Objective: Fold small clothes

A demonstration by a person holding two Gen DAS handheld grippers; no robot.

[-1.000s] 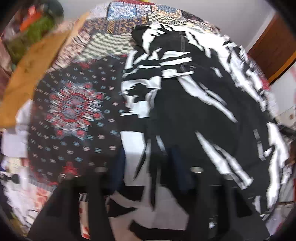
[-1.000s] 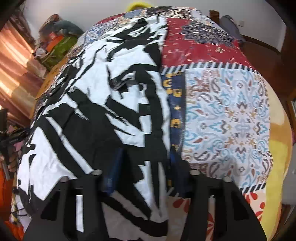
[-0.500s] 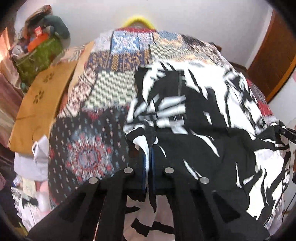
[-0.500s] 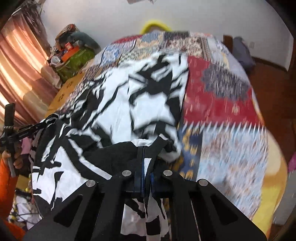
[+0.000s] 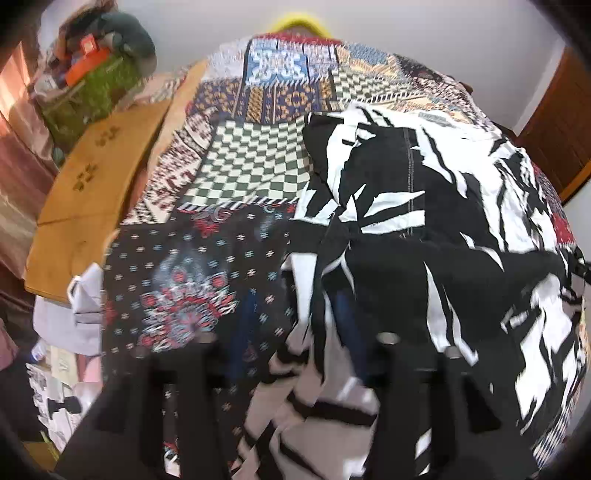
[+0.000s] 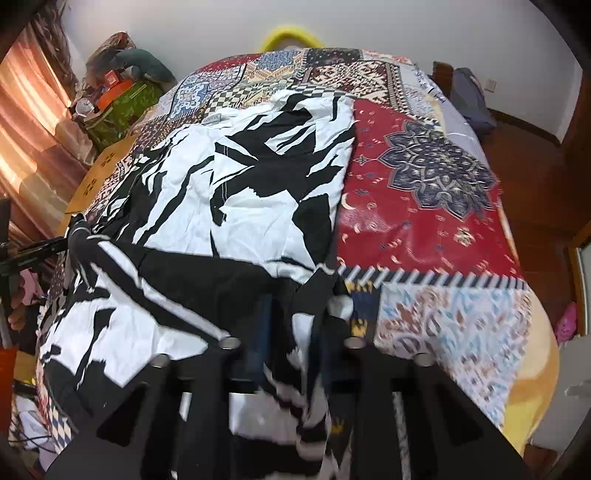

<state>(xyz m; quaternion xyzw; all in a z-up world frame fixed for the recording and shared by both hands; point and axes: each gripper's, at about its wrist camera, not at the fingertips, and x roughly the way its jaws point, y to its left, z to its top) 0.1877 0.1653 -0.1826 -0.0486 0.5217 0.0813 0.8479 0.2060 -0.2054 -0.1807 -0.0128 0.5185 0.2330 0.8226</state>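
A black-and-white patterned garment [image 5: 424, 229] lies spread on the patchwork bedspread [image 5: 258, 162], its near part folded back over the far part. My left gripper [image 5: 295, 325] is open, fingers apart over the garment's near left edge, with cloth lying between them. In the right wrist view the garment [image 6: 240, 192] covers the left half of the bed. My right gripper [image 6: 291, 325] is open over the garment's near right corner, with a fold of cloth draped between its fingers.
The patchwork bedspread [image 6: 424, 192] lies bare to the right of the garment. A brown board [image 5: 92, 184] and a green bag [image 5: 92, 92] sit to the bed's left. A yellow ring [image 6: 288, 33] shows at the far end. A wooden door [image 5: 554, 129] is at right.
Both grippers were shut on the garment's near edge half a second ago, lifting it forward. Now both have opened and the cloth lies over the rest of the garment.
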